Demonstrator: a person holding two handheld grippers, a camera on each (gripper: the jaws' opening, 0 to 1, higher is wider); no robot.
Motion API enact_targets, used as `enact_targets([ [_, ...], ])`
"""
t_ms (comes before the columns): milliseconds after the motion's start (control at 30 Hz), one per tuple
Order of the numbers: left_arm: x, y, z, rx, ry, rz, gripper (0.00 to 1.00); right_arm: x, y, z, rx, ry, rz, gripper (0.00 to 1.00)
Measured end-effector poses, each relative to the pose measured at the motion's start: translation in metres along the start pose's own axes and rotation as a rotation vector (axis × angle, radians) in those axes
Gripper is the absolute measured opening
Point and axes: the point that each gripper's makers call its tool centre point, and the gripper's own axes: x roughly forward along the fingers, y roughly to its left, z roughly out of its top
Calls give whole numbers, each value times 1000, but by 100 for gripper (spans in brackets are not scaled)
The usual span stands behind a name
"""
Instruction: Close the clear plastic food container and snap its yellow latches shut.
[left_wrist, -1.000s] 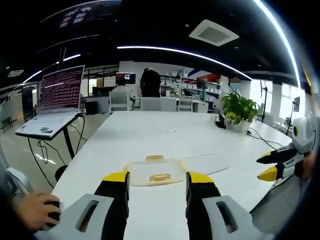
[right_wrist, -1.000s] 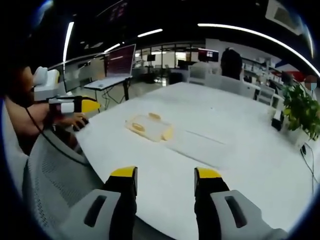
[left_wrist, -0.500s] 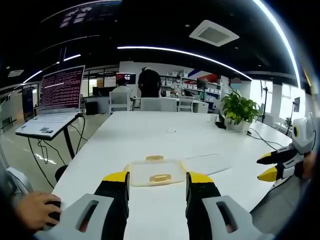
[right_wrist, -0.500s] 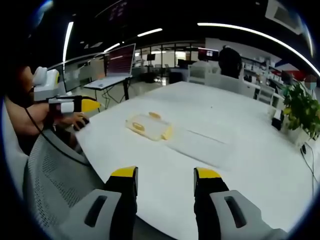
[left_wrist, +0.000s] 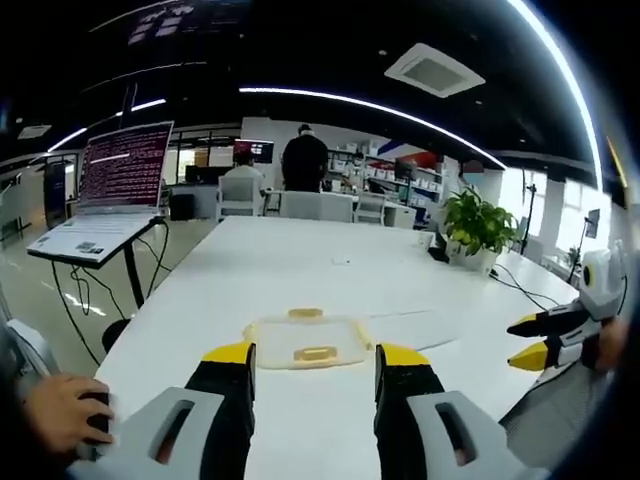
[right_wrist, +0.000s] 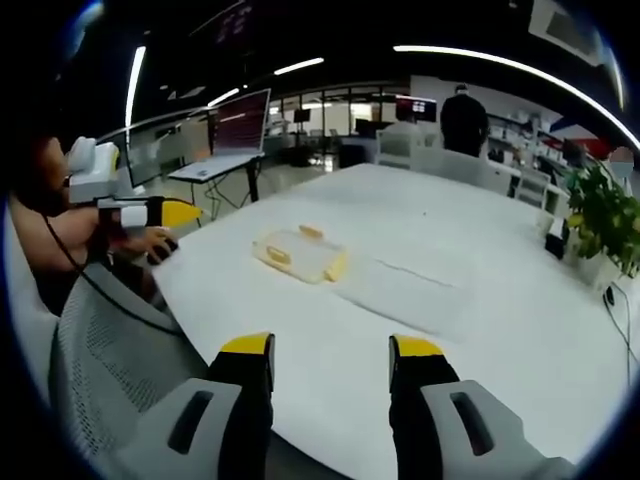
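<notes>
Left gripper view: my left gripper (left_wrist: 312, 368) wide open, empty, well short of container (left_wrist: 305, 341). Container sits on table (left_wrist: 300, 260) just beyond jaws, lid (left_wrist: 415, 324) lying flat to its right. Two yellow latches in sight. My right gripper (left_wrist: 528, 341) at far right, open.

Right gripper view: right gripper (right_wrist: 330, 362) agape, nothing held. Container (right_wrist: 299, 253) mid-table, well apart; three latches visible. Lid (right_wrist: 400, 281) right of it. Left gripper (right_wrist: 150, 212) far left, off table edge.

Risks, my guess: light container skids when latch pressed; clear lid easily misjudged.
</notes>
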Motion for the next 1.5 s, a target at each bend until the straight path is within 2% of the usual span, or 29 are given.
enact_targets([
  [67,3,0,-5,-9,33,-19,40,2,1,0,-5,7,2,42],
  [167,6,2,-2,73,31,-29,40,9,0,9,-25,-3,9,42],
  [300,16,6,-10,109,78,-78,40,22,-5,27,-47,-18,29,43],
  [467,26,12,-11,200,117,-143,40,42,-2,45,-106,-9,96,42],
  [733,61,26,-5,326,183,-263,40,79,1,68,-247,35,215,42],
  [767,62,27,-3,337,183,-262,40,83,1,70,-253,37,220,42],
  [833,70,31,-2,394,197,-282,40,92,2,71,-271,55,255,42],
  [900,78,33,-2,407,211,-307,40,100,2,73,-311,67,273,42],
  [967,85,31,-8,418,255,-359,41,106,4,73,-332,80,295,42],
  [1100,99,32,-12,534,282,-427,41,123,7,75,-382,99,341,42],
  [1167,106,32,-12,551,290,-454,41,132,8,75,-409,115,365,42],
  [1267,113,32,-19,593,333,-525,42,142,11,76,-459,127,402,43],
  [1367,121,32,-25,692,358,-597,42,155,13,75,-507,149,436,43],
  [1500,130,38,-27,715,386,-622,44,168,13,73,-551,183,468,45],
])
